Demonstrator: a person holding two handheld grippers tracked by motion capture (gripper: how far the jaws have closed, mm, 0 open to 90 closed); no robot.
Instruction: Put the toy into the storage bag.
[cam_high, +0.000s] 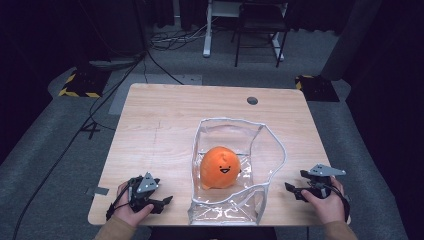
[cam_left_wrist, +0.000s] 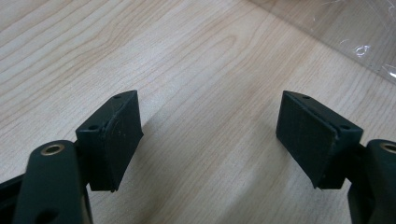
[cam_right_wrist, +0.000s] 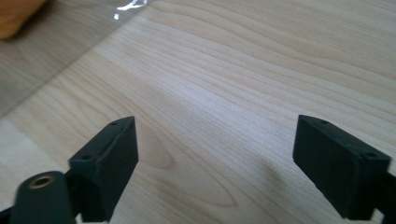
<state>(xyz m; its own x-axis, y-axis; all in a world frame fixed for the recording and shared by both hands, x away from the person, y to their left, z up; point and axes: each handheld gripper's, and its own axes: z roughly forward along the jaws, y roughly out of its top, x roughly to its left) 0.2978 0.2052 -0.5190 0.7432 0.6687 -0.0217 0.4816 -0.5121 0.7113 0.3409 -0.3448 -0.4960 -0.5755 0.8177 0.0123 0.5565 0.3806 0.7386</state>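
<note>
We held the left tool (cam_high: 167, 200) and right tool (cam_high: 288, 187) with jaws apart, gripping nothing. Both rested on the desk (cam_high: 160, 125) beside the clear bag (cam_high: 260, 132) holding an orange toy (cam_high: 220, 168).

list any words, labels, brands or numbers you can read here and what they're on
None: no readable text in any view.
The round orange plush toy inside the clear plastic bag with white piping carries only a drawn smiling face, no lettering.
The light wooden table is unmarked.
The yellow-and-black hazard-striped floor pads bear stripes, no words.
</note>
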